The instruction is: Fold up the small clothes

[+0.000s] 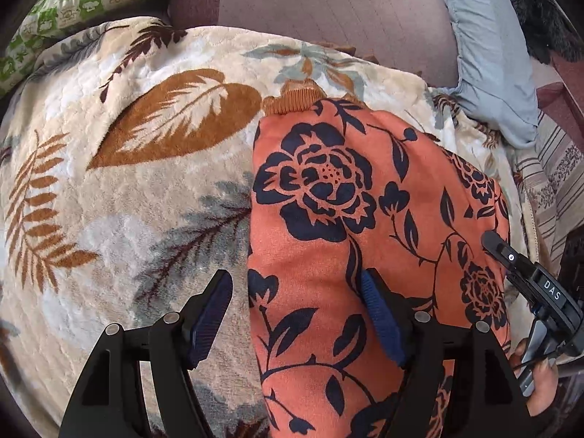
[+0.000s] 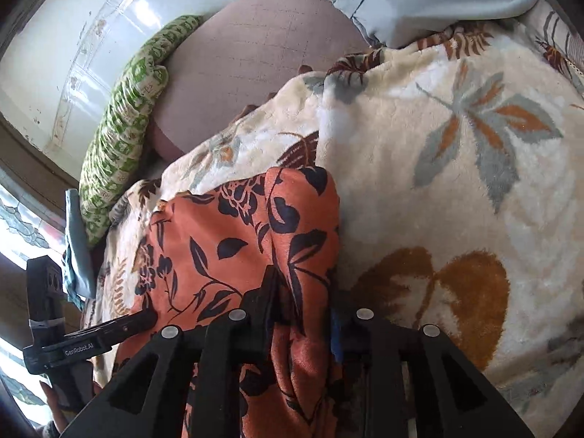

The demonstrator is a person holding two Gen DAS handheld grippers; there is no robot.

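Underneath everything lies a cream fleece blanket point(image 1: 120, 189) printed with brown and grey leaves, filling most of both views. Beyond it, toward twelve o'clock, a mauve quilted cushion point(image 1: 328, 11) shows, with a green-and-white patterned pillow point(image 1: 73, 3) at about ten o'clock in the left wrist view and a pale blue cloth point(image 1: 489, 73) at about two o'clock.

On the blanket rests the small orange garment point(image 1: 328, 200) with a dark navy flower print. Seen from the left wrist, it runs from the centre down to six o'clock, its ribbed mustard cuff point(image 1: 295, 100) at the far end, toward twelve o'clock. From the right wrist, the same garment point(image 2: 233, 233) spreads from the centre to seven o'clock and is bunched into folds where it meets the jaws.

The left gripper point(image 1: 299, 314) stands wide, its blue-padded fingers point(image 1: 210, 325) apart: one pad rests over the bare blanket at about seven o'clock, the other over the orange fabric at about five o'clock, straddling the garment's left edge without pinching it. It appears again in the right wrist view at eight o'clock, its tip at the garment's edge.

The right gripper point(image 2: 303, 314) is drawn narrow, its jaws pinched on a gathered fold of the orange fabric at six o'clock in its own view. From the left wrist it enters at four o'clock, tip on the garment's right side, with part of a hand point(image 1: 540, 383) below it.
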